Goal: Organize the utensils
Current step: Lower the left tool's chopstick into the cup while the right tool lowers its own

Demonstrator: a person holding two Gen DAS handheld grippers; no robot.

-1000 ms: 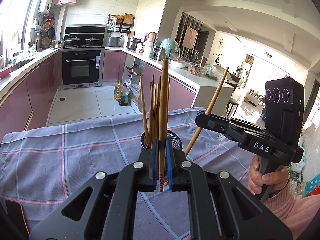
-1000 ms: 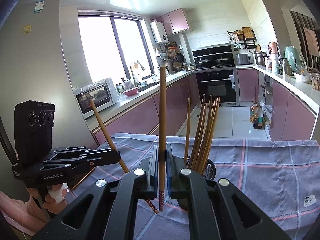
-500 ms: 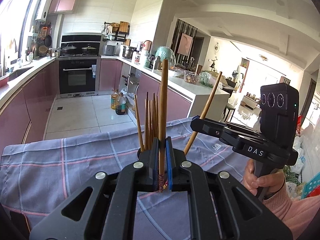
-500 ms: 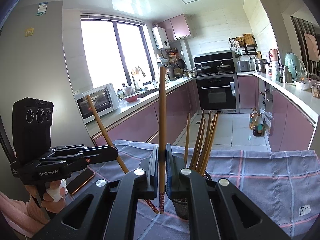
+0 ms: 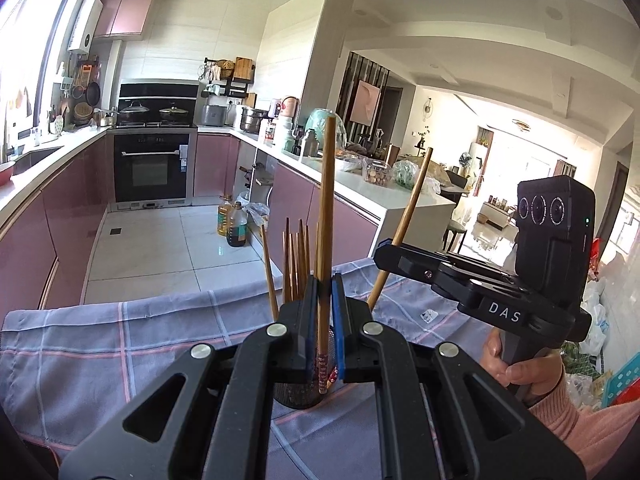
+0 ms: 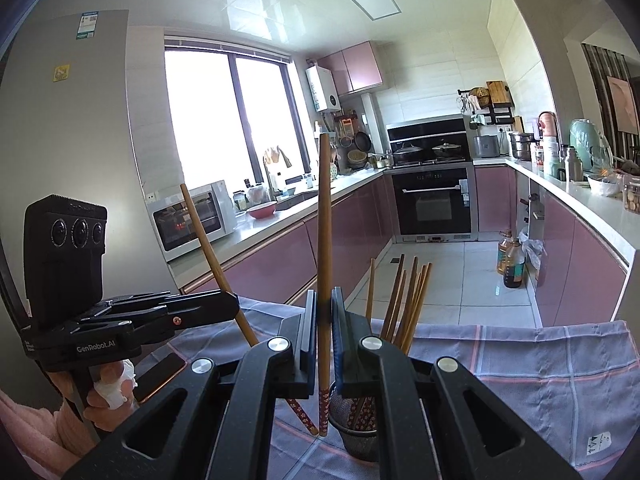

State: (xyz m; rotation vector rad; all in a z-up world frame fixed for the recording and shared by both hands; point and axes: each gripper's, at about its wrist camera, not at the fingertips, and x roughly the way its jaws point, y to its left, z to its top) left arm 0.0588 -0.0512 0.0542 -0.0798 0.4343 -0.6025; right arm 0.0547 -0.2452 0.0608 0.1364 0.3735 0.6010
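My left gripper (image 5: 324, 320) is shut on a wooden chopstick (image 5: 326, 216), held upright with its patterned end down, right over the black mesh holder (image 5: 298, 394). The holder holds several chopsticks (image 5: 294, 264). My right gripper (image 6: 323, 336) is shut on another upright chopstick (image 6: 325, 232), its patterned tip hanging just left of the holder (image 6: 354, 434). Each gripper shows in the other's view: the right gripper (image 5: 384, 256) at the right with its chopstick (image 5: 408, 216), the left gripper (image 6: 228, 306) at the left with its chopstick (image 6: 208, 252).
The holder stands on a table under a grey-purple checked cloth (image 5: 120, 344). A dark phone (image 6: 158, 374) lies on the cloth at the left. Beyond the table edge are the kitchen floor, pink cabinets and an oven (image 5: 154, 168).
Both grippers have risen and tilted upward, each still holding its chopstick. The holder has dropped lower in both views, and the chopstick tips now hang close to its rim.
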